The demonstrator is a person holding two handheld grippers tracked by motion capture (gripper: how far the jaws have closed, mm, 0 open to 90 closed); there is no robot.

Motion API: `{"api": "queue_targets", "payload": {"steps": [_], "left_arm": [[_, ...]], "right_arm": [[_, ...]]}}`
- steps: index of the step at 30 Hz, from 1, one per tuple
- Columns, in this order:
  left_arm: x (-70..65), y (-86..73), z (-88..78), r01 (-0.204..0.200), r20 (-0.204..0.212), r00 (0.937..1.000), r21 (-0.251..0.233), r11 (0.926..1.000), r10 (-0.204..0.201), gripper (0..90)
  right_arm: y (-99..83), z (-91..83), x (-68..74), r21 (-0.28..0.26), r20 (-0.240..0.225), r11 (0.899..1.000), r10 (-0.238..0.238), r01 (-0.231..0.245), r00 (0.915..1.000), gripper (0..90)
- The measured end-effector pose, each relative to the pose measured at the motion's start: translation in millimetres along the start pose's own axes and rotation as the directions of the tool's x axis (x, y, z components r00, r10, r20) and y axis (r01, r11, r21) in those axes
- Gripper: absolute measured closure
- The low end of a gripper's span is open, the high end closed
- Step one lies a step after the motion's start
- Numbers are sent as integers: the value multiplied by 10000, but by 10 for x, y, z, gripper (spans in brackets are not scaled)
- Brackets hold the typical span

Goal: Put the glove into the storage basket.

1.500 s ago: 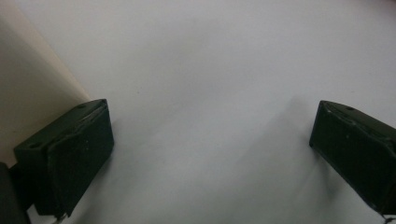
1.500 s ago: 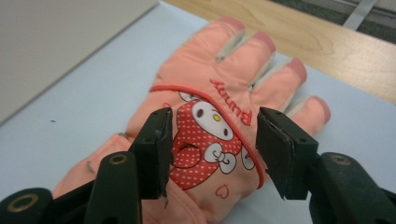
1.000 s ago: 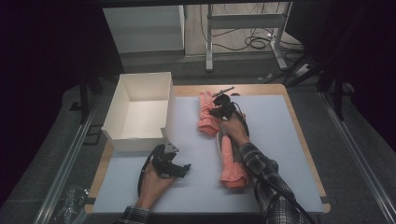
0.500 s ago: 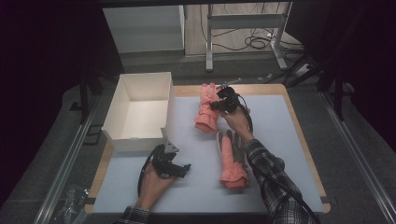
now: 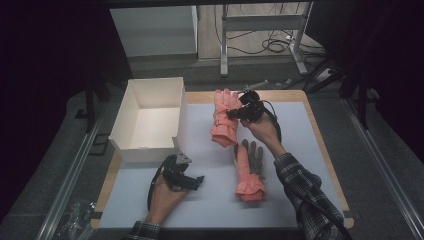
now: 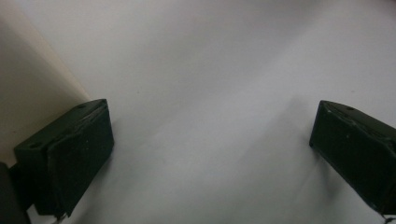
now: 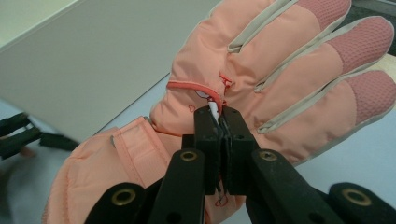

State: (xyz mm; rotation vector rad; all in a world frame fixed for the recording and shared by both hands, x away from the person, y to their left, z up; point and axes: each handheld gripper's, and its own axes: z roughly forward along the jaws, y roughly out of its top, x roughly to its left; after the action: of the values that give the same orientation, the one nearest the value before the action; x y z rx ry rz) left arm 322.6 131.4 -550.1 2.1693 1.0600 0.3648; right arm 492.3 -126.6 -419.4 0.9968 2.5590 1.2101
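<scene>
Two salmon-pink ski gloves are in play. One glove (image 5: 223, 117) hangs lifted off the white mat, fingers pointing away, with my right gripper (image 5: 235, 114) shut on a pinch of its fabric near the middle. In the right gripper view the jaws (image 7: 219, 140) clamp the glove (image 7: 280, 93) at a small seam tab on its back. The other glove (image 5: 249, 169) lies flat on the mat, palm side grey, cuff toward the person. My left gripper (image 5: 192, 182) rests low on the mat at the front left, jaws wide apart with bare mat (image 6: 210, 116) between them.
An open white box (image 5: 150, 117) stands at the mat's left, just behind the left gripper; its wall (image 7: 93, 60) is close beside the lifted glove. The mat (image 5: 300, 125) lies on a wooden table, with desk legs and cables on the floor beyond.
The right hand has risen and drawn toward the person and left, lifting the upper glove off the mat. The lower glove is now uncovered. The left hand has stayed put.
</scene>
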Motion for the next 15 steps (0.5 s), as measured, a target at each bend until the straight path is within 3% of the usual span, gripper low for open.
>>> {"api": "queue_targets", "payload": {"steps": [6, 15], "left_arm": [[-2, 0, 0, 19, 2, 10000, -7, 10000, -19, 0], [1, 2, -1, -28, -8, 10000, 9, 10000, 28, 0]], "right_arm": [[-102, -163, 58, 19, -231, 10000, -28, 28, 9997, 860], [-400, -491, 187, 163, -478, 9999, -42, 50, 9989, 859]]}}
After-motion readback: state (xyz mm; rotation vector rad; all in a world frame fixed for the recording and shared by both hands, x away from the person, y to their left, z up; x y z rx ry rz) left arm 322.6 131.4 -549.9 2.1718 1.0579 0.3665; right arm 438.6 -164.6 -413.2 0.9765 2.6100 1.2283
